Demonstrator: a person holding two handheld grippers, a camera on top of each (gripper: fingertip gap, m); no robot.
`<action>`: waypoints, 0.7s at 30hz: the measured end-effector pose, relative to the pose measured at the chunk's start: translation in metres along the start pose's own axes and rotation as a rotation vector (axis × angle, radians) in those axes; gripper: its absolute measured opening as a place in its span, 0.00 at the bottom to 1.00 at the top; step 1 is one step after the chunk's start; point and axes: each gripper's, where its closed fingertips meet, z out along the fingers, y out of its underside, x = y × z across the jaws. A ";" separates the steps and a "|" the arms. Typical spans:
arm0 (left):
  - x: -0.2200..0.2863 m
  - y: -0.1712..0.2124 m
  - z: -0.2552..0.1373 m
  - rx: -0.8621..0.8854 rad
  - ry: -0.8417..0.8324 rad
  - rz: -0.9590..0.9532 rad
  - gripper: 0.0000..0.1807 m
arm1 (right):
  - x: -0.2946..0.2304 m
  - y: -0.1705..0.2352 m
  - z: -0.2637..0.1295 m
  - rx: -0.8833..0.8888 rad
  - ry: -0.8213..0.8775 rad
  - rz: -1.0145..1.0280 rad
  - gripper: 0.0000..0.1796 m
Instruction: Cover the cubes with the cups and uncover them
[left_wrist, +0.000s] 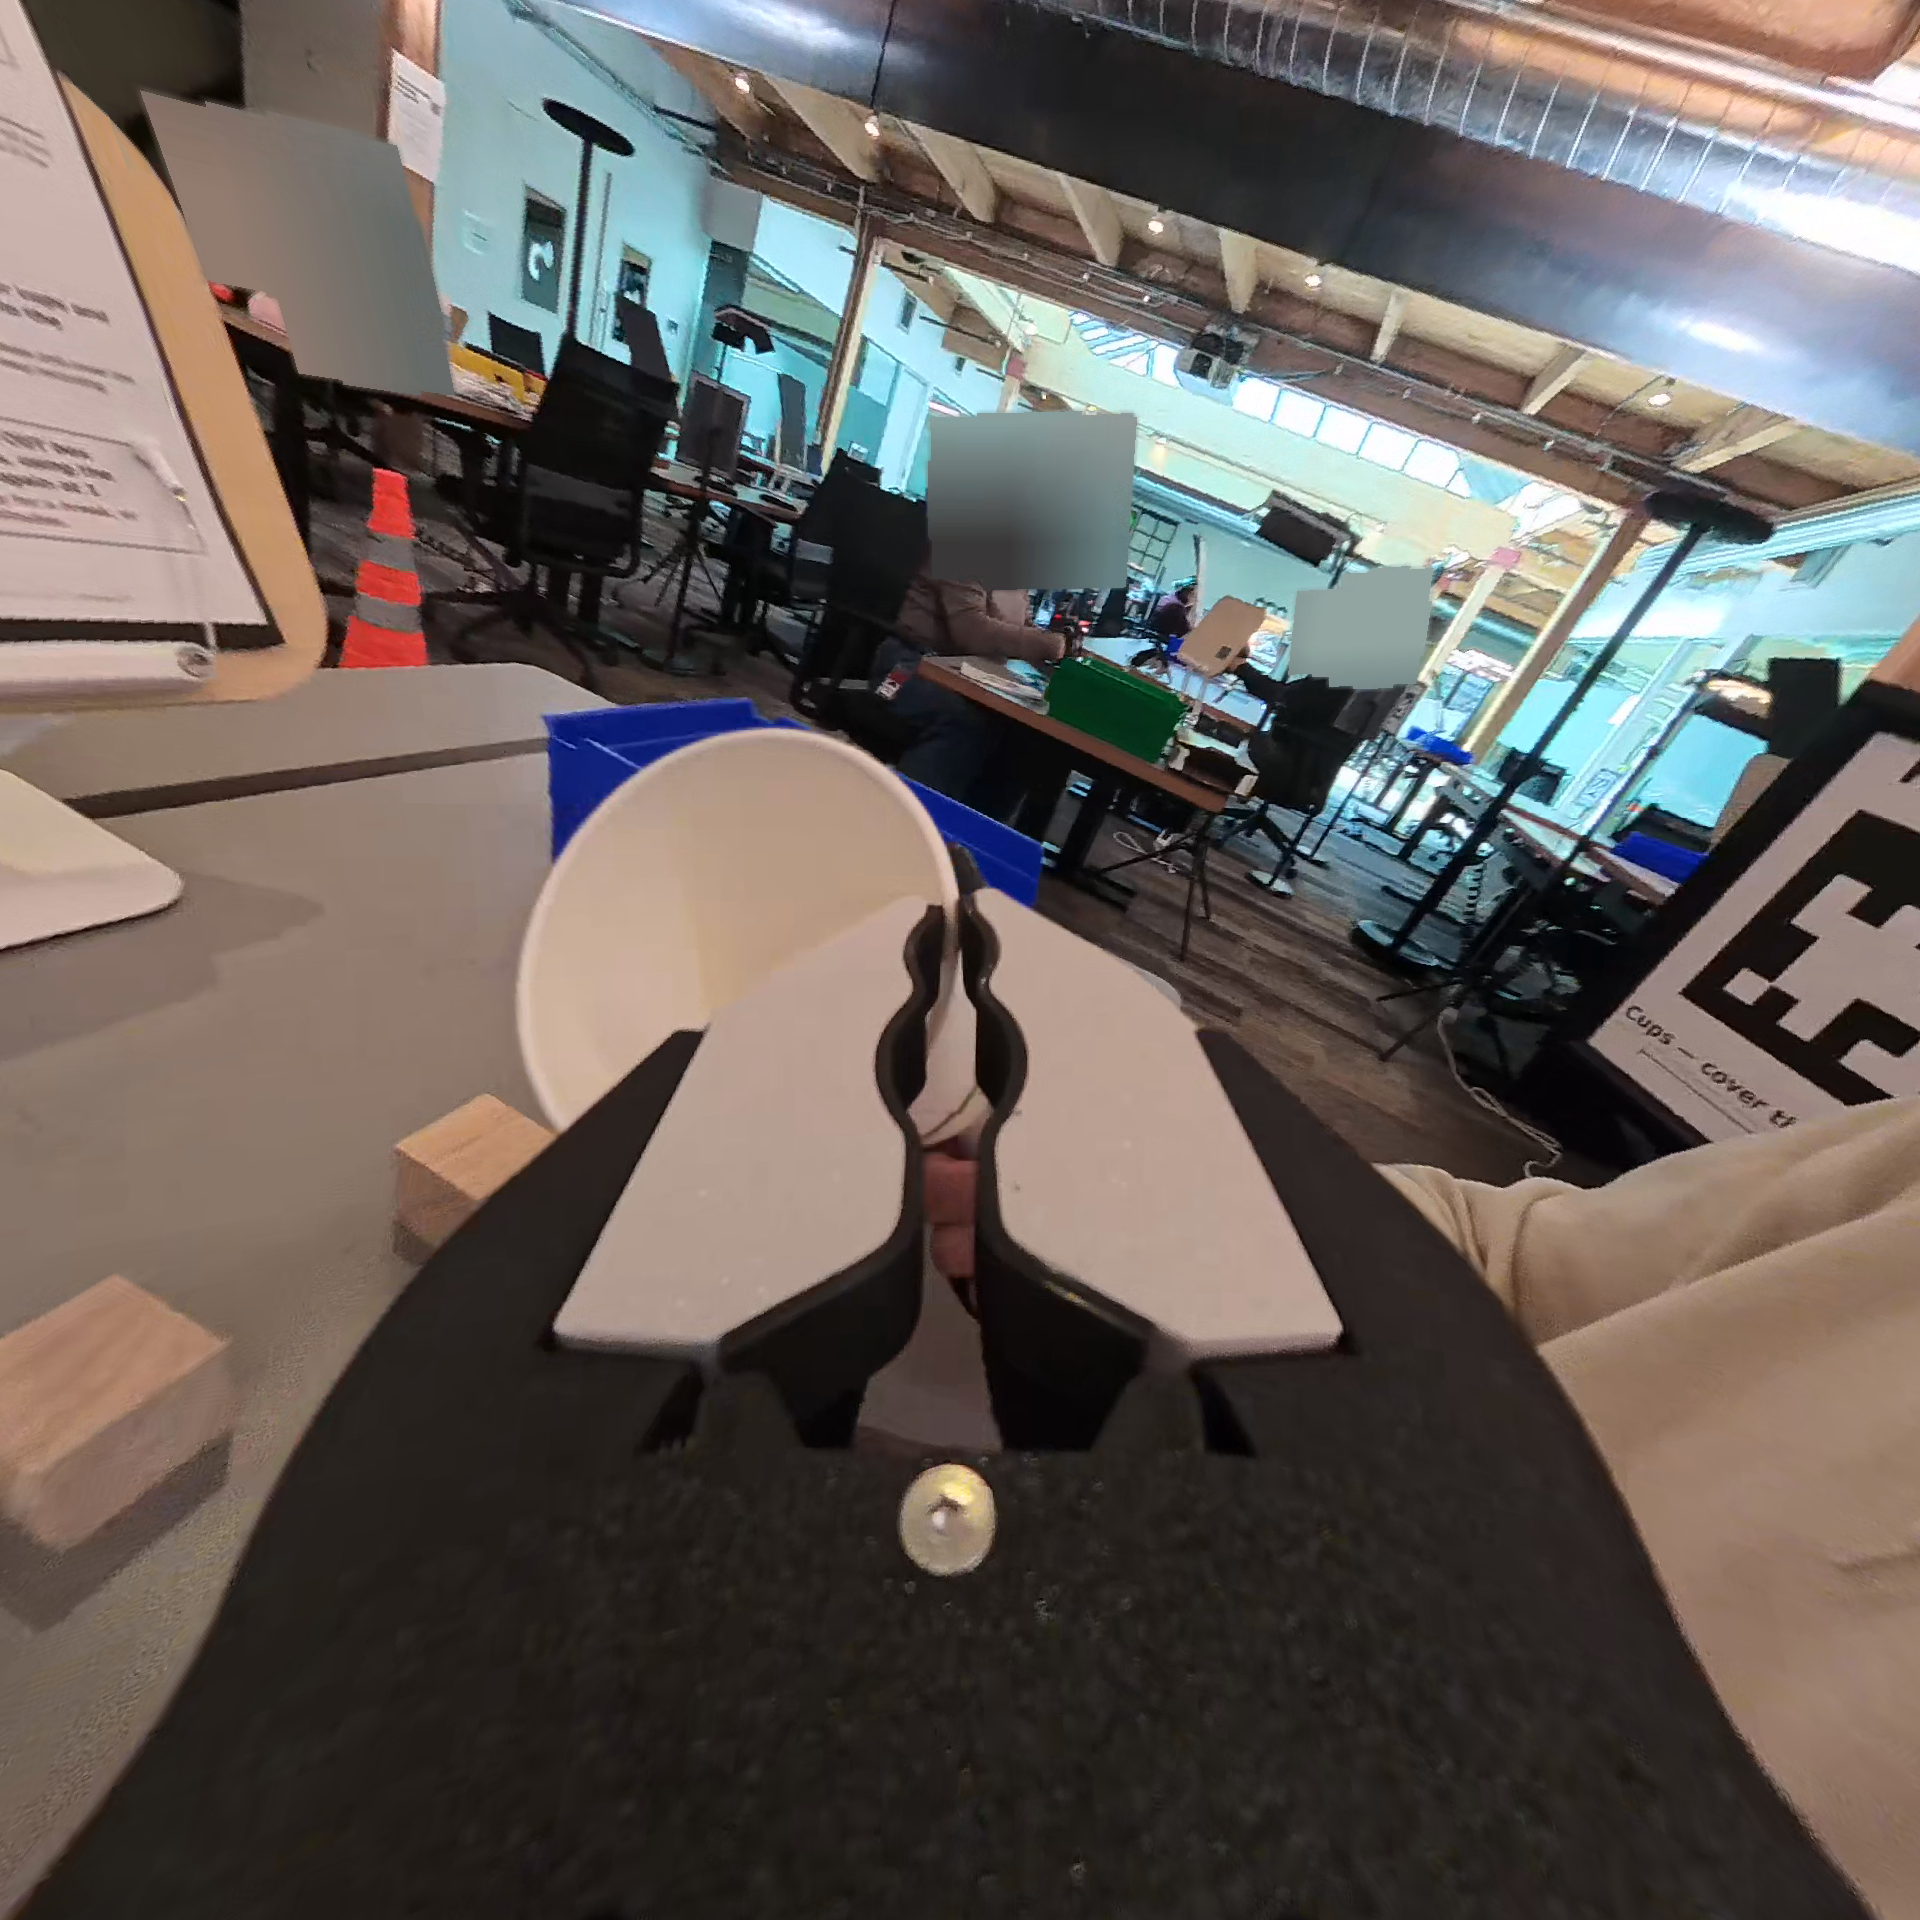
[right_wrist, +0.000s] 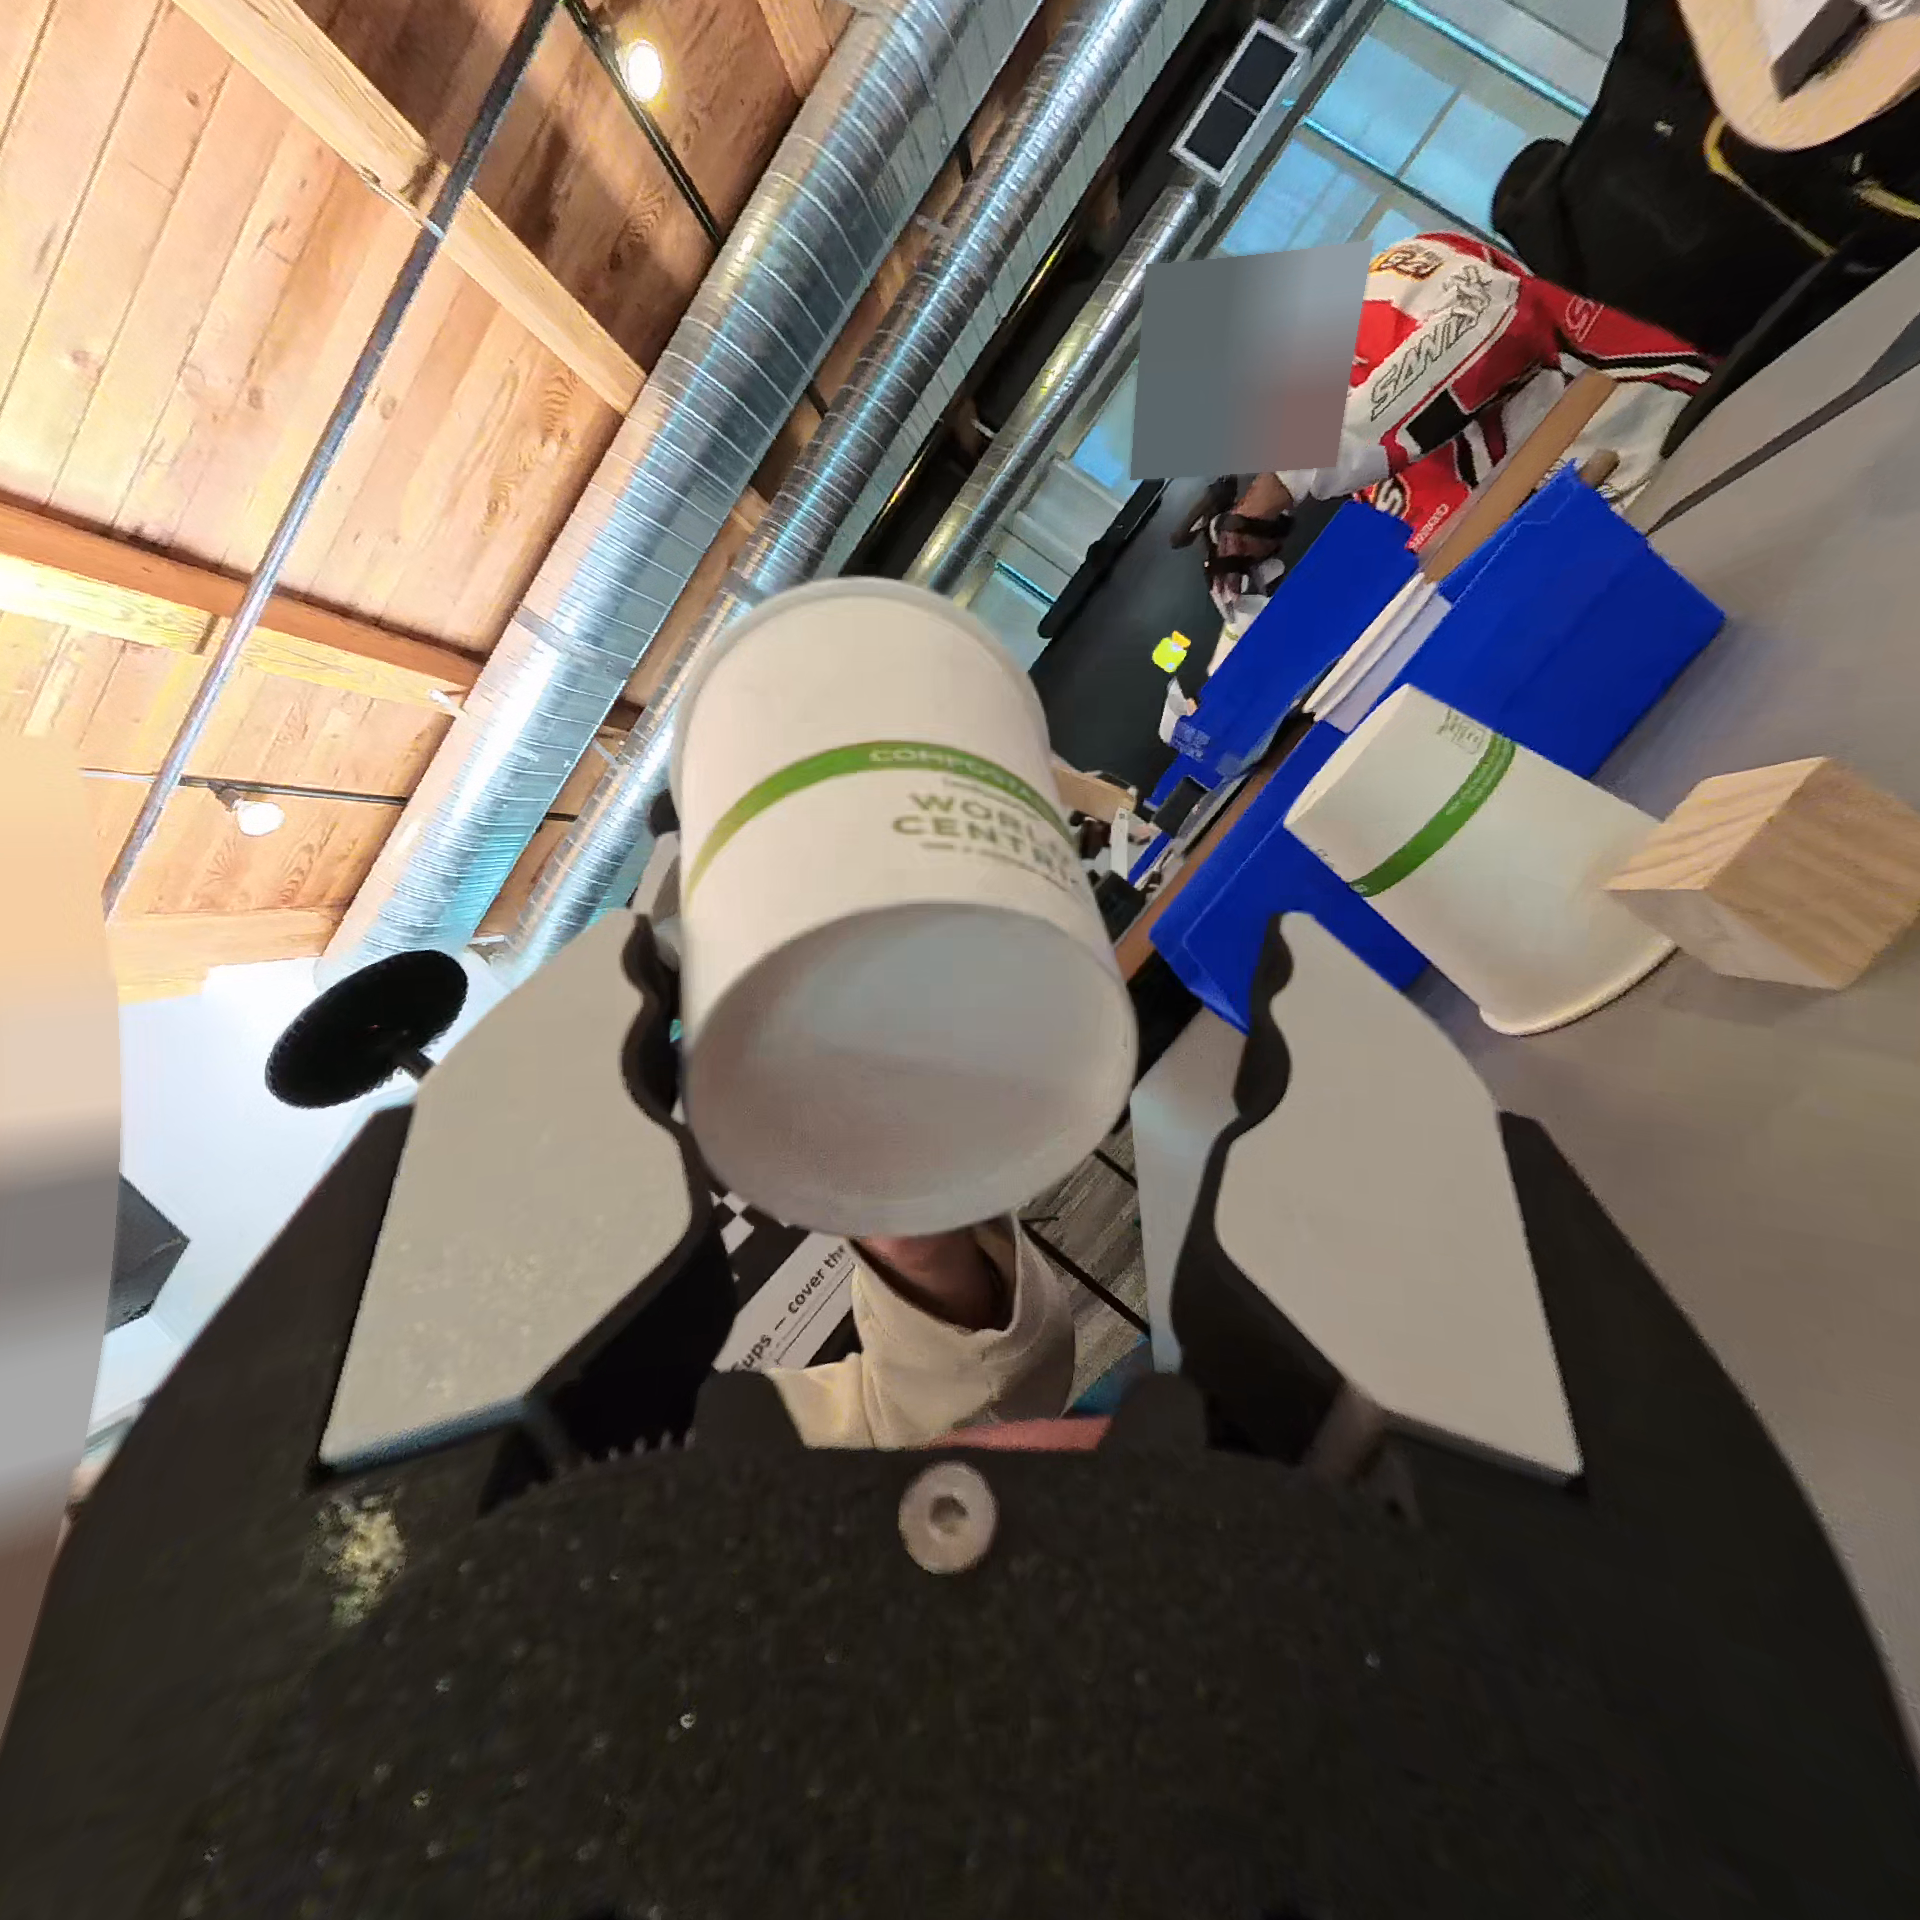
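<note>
Two wooden cubes (left_wrist: 462, 1169) (left_wrist: 104, 1403) lie bare at the lower left of the left wrist view, on the grey bench (left_wrist: 260, 1039). In the centre, the left tongs (left_wrist: 951, 935) are closed on the wall of a white paper cup (left_wrist: 717, 914), which is held in the air with its mouth toward the camera. At the right edge stands a sign (left_wrist: 1818, 935) with a black-and-white square marker and a line of writing.

In the right wrist view, the right tongs (right_wrist: 961, 930) are wide open, with a lifted cup (right_wrist: 883, 831) between the fingers, not pinched. Farther right, an upturned cup (right_wrist: 1475, 883) stands on the bench just beside a third cube (right_wrist: 1787, 873). Both cups carry a green band and small print.

Such a cup is probably light and thin, and it dents easily. I think a gentle hold on the wall near the stiff rim is best.
</note>
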 end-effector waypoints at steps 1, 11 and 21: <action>0.000 0.003 0.001 -0.002 0.005 -0.006 0.02 | 0.001 0.000 -0.002 -0.003 -0.006 0.007 0.60; 0.004 0.027 0.004 -0.042 0.029 -0.001 0.02 | 0.005 0.008 -0.017 -0.098 0.029 -0.048 0.48; -0.013 0.016 -0.049 -0.639 -0.166 0.672 0.43 | 0.025 0.010 -0.028 -0.298 0.317 -0.355 0.48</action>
